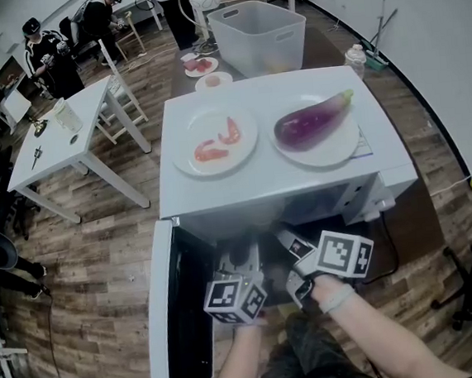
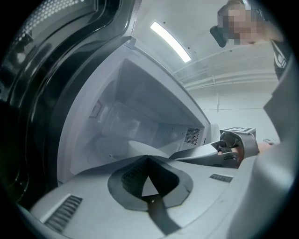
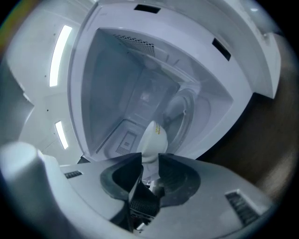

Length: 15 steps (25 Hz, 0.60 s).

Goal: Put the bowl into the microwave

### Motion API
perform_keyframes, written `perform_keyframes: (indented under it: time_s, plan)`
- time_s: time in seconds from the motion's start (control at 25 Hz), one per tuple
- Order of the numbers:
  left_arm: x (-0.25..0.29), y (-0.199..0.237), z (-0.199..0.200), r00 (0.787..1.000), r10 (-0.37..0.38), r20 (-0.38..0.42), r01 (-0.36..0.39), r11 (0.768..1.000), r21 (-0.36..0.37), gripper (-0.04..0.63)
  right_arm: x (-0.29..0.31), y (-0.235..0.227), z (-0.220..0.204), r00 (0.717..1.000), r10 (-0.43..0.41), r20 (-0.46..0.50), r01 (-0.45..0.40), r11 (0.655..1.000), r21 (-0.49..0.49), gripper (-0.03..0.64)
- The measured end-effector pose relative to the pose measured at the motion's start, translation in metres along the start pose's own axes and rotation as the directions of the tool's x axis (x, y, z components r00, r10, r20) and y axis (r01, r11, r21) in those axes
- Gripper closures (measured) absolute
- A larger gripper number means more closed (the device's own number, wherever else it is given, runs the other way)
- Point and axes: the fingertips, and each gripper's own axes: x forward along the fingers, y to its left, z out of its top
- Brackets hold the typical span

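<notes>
Small white bowl [image 3: 153, 137] with a yellowish mark on its side, seen tilted and pinched between the right gripper's [image 3: 149, 163] jaws, just inside the front edge of the cavity. The microwave [image 1: 277, 180] is white, its door [image 1: 161, 316] swung wide open at its left edge, its inside walls pale grey.

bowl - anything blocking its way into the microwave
Nothing visible does. The door stands wide open, the bowl is between the right gripper's jaws facing the cavity, and the cavity holds only its turntable.
</notes>
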Motion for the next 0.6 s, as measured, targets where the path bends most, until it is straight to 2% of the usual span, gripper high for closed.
perform_keyframes:
  time_s: [0.16,0.24,0.36,0.6]
  plan:
    - [0.003,-0.003,-0.0006,1.0,-0.015,-0.007,0.015,1.0,0.012,0.594,0.0016,0.0035,0.002,1.0,0.012,0.006,-0.012,1.0,-0.019,0.499]
    - [0.0043,-0.0045,-0.0007,1.0,-0.021,-0.01,0.022,1.0,0.016,0.594,0.0017,0.0032,0.0037,1.0,0.008,0.014,-0.007,1.0,-0.022,0.557]
    - [0.0064,-0.0041,-0.0001,1.0,-0.026,-0.013,0.026,0.999,0.024,0.594,0.0025,0.0007,0.0053,1.0,-0.002,0.024,0.002,1.0,-0.015,0.589]
    - [0.0104,0.0016,0.0006,1.0,-0.017,-0.011,0.017,1.0,0.01,0.594,0.0063,0.0001,0.0068,1.0,0.002,0.031,-0.002,1.0,-0.004,0.589]
